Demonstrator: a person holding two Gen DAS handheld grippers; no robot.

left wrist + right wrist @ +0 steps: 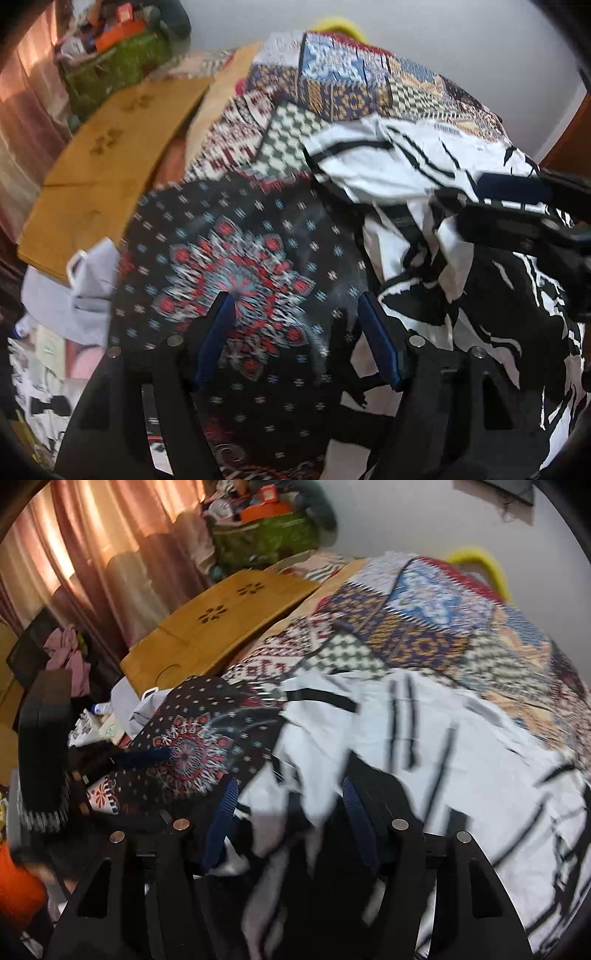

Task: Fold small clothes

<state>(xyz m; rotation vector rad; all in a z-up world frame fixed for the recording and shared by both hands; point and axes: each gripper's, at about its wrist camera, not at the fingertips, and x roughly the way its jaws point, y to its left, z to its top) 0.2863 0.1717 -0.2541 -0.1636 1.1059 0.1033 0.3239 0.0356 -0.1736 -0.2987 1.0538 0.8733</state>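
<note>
White garment with black streaks (424, 738) lies crumpled at centre-right of the right wrist view, on the patchwork bedspread (424, 627); same garment fills the right half of the left wrist view (406, 166). Right gripper (288, 812) sits low centre, jaws apart with bunched white and black cloth between the blue pads (225, 812); blur hides whether they pinch it, cannot tell. That gripper shows at the right edge of the left view (517, 206), buried in the fabric. Left gripper (295, 332) is spread wide, nothing between its fingers, over a dark cloth with red-blue medallion print (240, 277) at lower centre, just left of the white garment. Wooden lap tray (221, 624) upper left, pink curtain (92, 542) behind it, green bag (266, 535) top centre. Step looks like early spreading: garment not flat yet. Next move probably needs the left gripper to find an edge or corner and pull it out flat with the right.
</note>
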